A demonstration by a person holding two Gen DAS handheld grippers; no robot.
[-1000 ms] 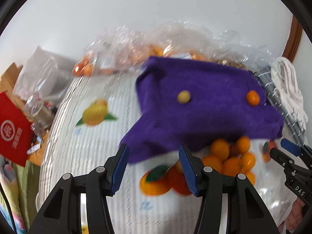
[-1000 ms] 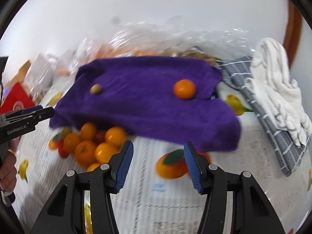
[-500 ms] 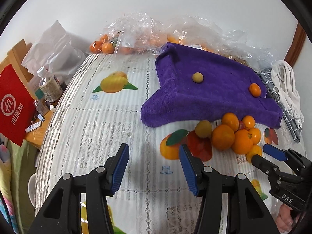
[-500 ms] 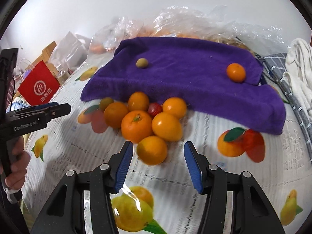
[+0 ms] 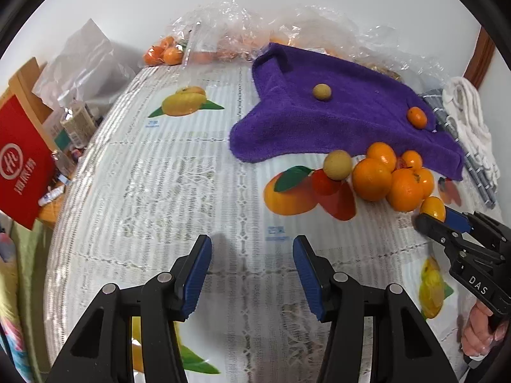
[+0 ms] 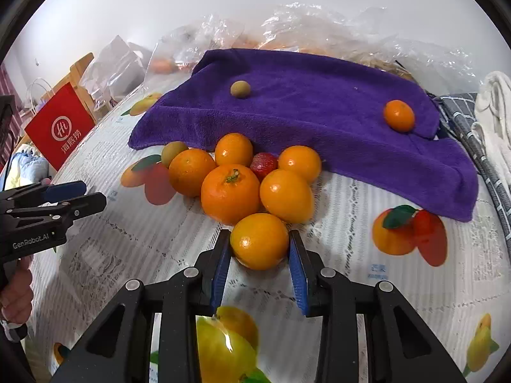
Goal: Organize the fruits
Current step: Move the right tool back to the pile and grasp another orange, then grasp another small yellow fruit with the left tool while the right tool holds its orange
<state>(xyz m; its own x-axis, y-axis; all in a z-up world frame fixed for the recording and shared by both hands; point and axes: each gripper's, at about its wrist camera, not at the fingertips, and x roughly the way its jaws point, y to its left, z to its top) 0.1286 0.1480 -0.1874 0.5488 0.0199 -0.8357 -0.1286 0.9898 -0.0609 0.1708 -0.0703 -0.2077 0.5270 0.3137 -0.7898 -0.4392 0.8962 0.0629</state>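
Note:
A pile of oranges (image 6: 230, 193) lies on the fruit-print tablecloth in front of a purple towel (image 6: 319, 121). A red fruit (image 6: 263, 163) and a greenish one (image 6: 172, 153) sit among them. On the towel rest a small greenish fruit (image 6: 240, 89) and a small orange (image 6: 398, 116). My right gripper (image 6: 259, 234) is closing its jaws on the nearest orange (image 6: 259, 242), with both blue pads against its sides. The left wrist view shows that same orange (image 5: 432, 208) in the right gripper (image 5: 437, 220). My left gripper (image 5: 251, 242) hovers open over bare cloth, left of the pile.
Clear plastic bags of fruit (image 5: 230, 38) crowd the table's far edge. A red paper bag (image 5: 19, 162) and a bottle (image 5: 78, 123) stand off the left side. A grey checked cloth and a white towel (image 6: 491, 118) lie on the right.
Both grippers came down and nearer to the table. The right gripper moved up to the front orange and narrowed its jaws around it. The left gripper stayed open.

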